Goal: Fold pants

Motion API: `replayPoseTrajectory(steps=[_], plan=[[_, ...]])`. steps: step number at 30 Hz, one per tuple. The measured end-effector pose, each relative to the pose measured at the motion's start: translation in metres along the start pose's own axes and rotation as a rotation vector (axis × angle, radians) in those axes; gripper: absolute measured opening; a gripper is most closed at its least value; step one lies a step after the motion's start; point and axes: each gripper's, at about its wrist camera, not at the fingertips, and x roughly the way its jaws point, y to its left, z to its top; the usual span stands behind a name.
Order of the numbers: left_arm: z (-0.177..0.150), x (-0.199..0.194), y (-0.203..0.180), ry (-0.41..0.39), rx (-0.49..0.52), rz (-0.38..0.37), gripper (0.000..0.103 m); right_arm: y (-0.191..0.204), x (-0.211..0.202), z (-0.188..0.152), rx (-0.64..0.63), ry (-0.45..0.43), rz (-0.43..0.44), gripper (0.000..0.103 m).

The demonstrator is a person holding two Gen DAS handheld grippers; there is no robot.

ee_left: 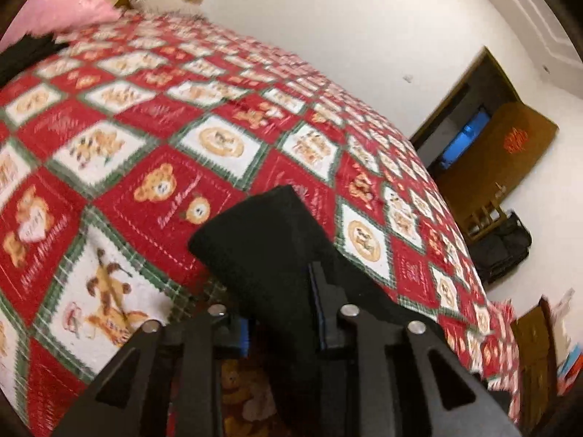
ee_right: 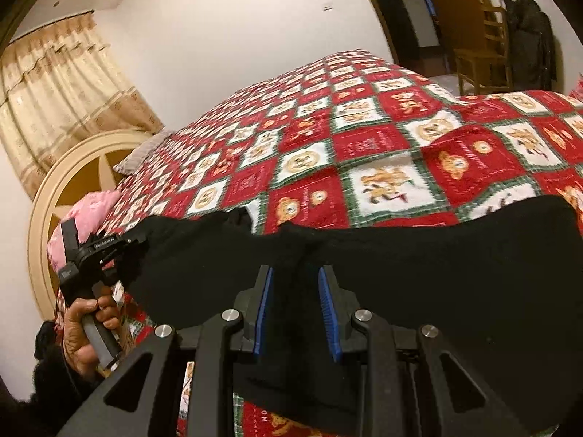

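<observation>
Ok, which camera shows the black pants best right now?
The right wrist view: the black pants stretch across the frame over the teddy-bear bedspread, with the left tool at one end. The left wrist view shows only a folded bit.

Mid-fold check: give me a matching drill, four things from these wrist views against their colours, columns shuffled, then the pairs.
Things:
1. pants
2. pillow
3. curtain
4. finger pads of the right gripper

Colours:
A. blue
B. beige
C. black
D. pink

Pairs: 1-C, 2-D, 3-B, 4-A
</observation>
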Motion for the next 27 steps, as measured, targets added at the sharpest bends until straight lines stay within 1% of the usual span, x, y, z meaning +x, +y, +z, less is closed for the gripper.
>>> replayPoseTrajectory(steps=[2, 4, 5, 6, 7, 9, 11, 12, 15, 17, 18, 20, 22, 23, 24, 25, 26, 27], plan=[[-0.001, 0.009, 0.005, 0.020, -0.051, -0.011, 0.035, -0.008, -0.003, 0.003, 0.033, -0.011, -0.013, 0.027], [-0.002, 0.015, 0.007, 0.040, -0.079, -0.017, 0.034, -0.013, -0.003, 0.006, 0.047, -0.008, -0.013, 0.027], [-0.003, 0.014, 0.006, 0.035, -0.070, -0.018, 0.023, -0.013, -0.003, 0.008, 0.044, -0.004, -0.010, 0.027], [-0.003, 0.012, 0.003, 0.038, -0.051, -0.026, 0.020, -0.012, -0.002, 0.010, 0.033, 0.001, -0.003, 0.027], [-0.003, 0.007, 0.001, 0.031, -0.044, -0.032, 0.019, -0.009, -0.001, 0.013, 0.015, 0.007, 0.005, 0.027], [-0.001, -0.008, 0.002, 0.012, -0.064, -0.069, 0.019, 0.000, 0.003, 0.018, -0.029, 0.021, 0.014, 0.027], [0.002, -0.024, 0.002, -0.014, -0.073, -0.093, 0.019, 0.012, 0.015, 0.021, -0.085, 0.056, 0.010, 0.027], [0.003, -0.033, 0.002, -0.029, -0.063, -0.094, 0.019, 0.016, 0.020, 0.021, -0.099, 0.065, 0.009, 0.027], [0.002, -0.050, 0.001, -0.049, -0.026, -0.065, 0.019, 0.027, 0.050, 0.018, -0.154, 0.115, 0.011, 0.027], [0.001, -0.050, 0.002, -0.047, -0.010, -0.046, 0.019, 0.025, 0.075, 0.015, -0.147, 0.171, -0.015, 0.028], [0.000, -0.047, 0.004, -0.040, -0.009, -0.030, 0.019, 0.025, 0.077, 0.017, -0.143, 0.142, -0.008, 0.028], [-0.002, -0.037, 0.012, -0.007, -0.039, -0.002, 0.019, 0.025, 0.078, 0.022, -0.137, 0.154, -0.009, 0.028], [-0.005, -0.032, 0.020, 0.013, -0.064, 0.009, 0.019, 0.023, 0.073, 0.026, -0.103, 0.155, -0.002, 0.027], [-0.007, -0.030, 0.023, 0.018, -0.071, 0.015, 0.019, 0.025, 0.064, 0.028, -0.095, 0.118, 0.003, 0.027], [-0.009, -0.029, 0.026, 0.023, -0.077, 0.015, 0.019, 0.032, 0.055, 0.028, -0.128, 0.076, 0.019, 0.027], [-0.009, -0.029, 0.027, 0.019, -0.080, 0.010, 0.019, 0.039, 0.051, 0.027, -0.165, 0.060, 0.028, 0.027], [-0.010, -0.030, 0.026, 0.014, -0.074, 0.008, 0.019, 0.049, 0.048, 0.025, -0.219, 0.056, 0.036, 0.027], [-0.009, -0.031, 0.023, 0.007, -0.056, 0.012, 0.019, 0.055, 0.049, 0.022, -0.244, 0.063, 0.041, 0.027]])
